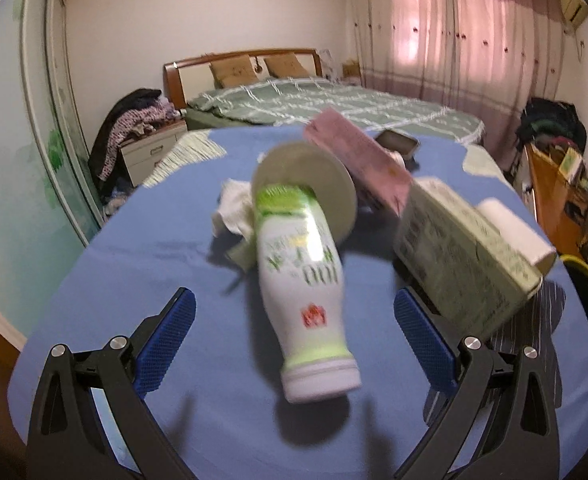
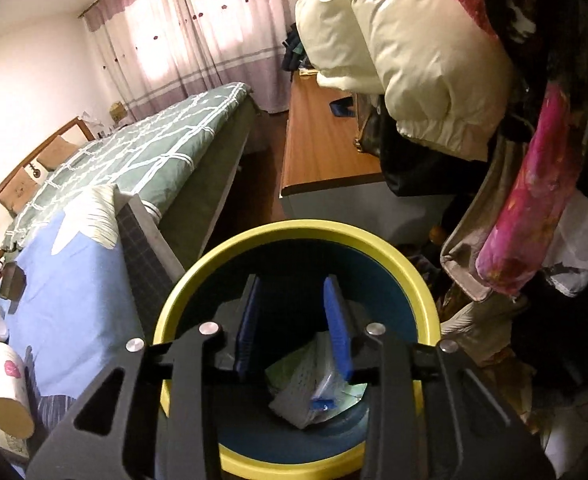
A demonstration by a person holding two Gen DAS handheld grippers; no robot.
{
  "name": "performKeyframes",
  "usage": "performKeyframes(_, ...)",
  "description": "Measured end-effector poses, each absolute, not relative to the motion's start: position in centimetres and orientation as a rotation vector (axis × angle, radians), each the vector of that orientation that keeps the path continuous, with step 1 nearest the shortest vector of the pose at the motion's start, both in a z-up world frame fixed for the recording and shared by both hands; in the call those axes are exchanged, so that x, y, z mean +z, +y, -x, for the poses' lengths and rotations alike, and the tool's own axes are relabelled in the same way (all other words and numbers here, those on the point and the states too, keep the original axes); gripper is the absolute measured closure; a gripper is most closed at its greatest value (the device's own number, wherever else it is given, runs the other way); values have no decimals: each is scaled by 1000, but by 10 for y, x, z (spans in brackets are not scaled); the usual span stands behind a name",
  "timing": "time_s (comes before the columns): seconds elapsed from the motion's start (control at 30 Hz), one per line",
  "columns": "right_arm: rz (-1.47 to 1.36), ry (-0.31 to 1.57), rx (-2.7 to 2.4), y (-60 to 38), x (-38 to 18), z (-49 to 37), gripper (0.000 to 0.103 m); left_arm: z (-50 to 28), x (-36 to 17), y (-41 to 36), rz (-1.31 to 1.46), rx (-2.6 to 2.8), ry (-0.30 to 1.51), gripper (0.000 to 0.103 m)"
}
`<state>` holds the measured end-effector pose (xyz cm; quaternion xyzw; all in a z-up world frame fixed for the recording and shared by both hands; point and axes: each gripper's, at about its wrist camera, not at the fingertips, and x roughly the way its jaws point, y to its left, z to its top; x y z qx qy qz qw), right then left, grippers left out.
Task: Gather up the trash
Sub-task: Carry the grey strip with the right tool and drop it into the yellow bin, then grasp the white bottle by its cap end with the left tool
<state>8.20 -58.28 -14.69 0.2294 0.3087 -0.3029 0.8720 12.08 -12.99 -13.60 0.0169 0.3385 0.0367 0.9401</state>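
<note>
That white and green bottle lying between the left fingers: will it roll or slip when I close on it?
Probably rolls: the bottle is round and lies on its side on the blue cloth. Its glossy wrap shows glare, so it may slide between the pads. The left gripper is wide open around its narrower neck end; I would grip the wider body.

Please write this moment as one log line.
left gripper: open, around lying bottle, not gripping | right gripper: open, empty, over yellow-rimmed bin | trash inside
</note>
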Motion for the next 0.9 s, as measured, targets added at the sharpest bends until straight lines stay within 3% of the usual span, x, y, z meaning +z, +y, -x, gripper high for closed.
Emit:
performKeyframes(0.2, -485, 628, -610, -580, -144, -78, 70, -125, -140, -130, -35, 93, 725, 7)
performKeyframes(0.37, -490, 627, -592, -578, -145, -79, 70, -128, -146, -128, -23, 86, 774, 24)
performKeyframes(0.6, -491, 622, -589, -576, -145, -78, 70, -130, -157, -113, 24, 67, 856, 35)
performKeyframes(0.9, -486, 624, -580, -574, -143, -79, 70, -127, -160, -114, 18, 13, 865, 62)
